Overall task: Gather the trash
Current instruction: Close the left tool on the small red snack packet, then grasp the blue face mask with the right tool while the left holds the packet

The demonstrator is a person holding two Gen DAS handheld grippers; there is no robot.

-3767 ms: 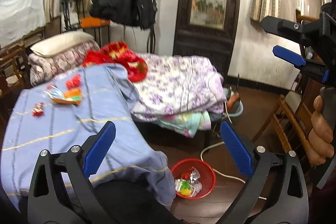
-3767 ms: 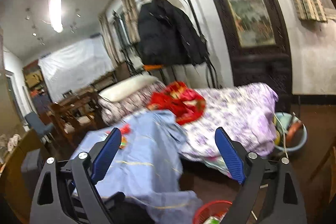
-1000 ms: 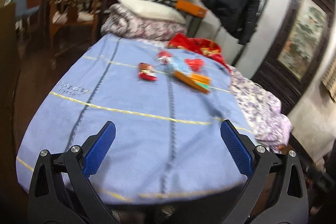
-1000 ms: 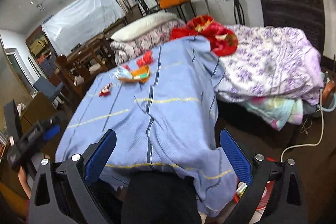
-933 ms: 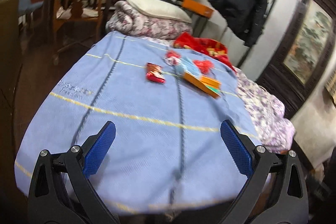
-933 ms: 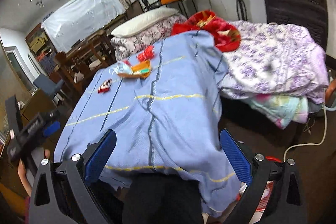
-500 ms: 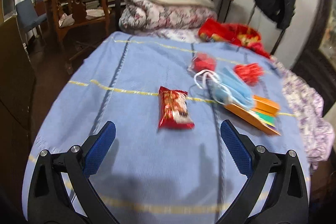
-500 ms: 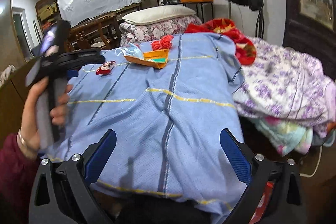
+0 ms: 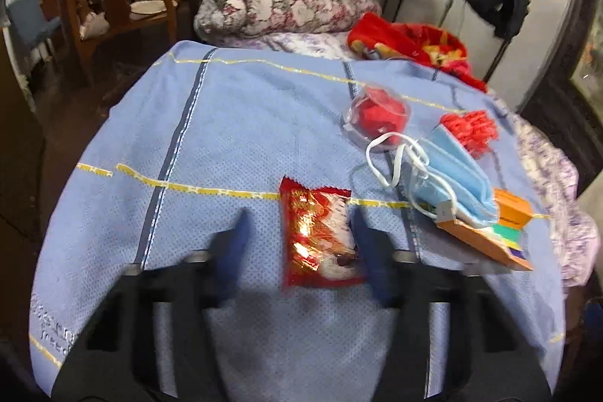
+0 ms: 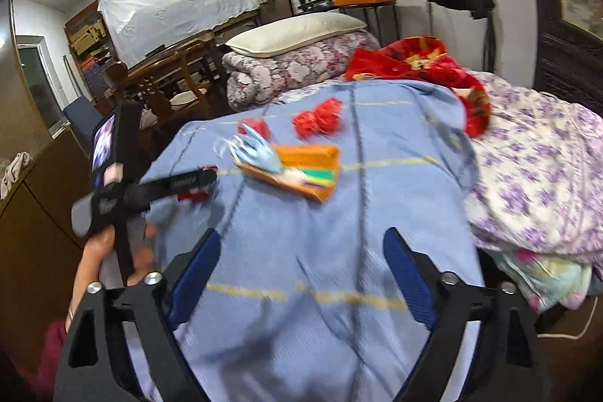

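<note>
The red snack wrapper (image 9: 318, 236) lay flat on the blue bedspread (image 9: 226, 138), directly between the fingers of the left gripper (image 9: 301, 243). Those jaws were closing around it; the right-hand finger appeared to be at the wrapper's edge, while a gap was left on the other side, so no firm grip could be said to have been made. Motion blur left the contact uncertain.

The wrapper was judged to be very light, thin and crinkly, with a glossy foil face that would likely slip under smooth pads. It was judged best taken across its narrow width, near the middle, so that the film would buckle up into a ridge between the pads instead of sliding off. The soft bedspread beneath could be caught in the pinch as well.

Beyond the left gripper and to its right were seen a blue face mask (image 9: 452, 172), an orange box (image 9: 497, 232) and two red crumpled pieces (image 9: 380, 112).

The right gripper (image 10: 301, 270) was held over bare bedspread with nothing between its fingers; its jaws were wide but closing slightly. The orange box lay well ahead of it.
</note>
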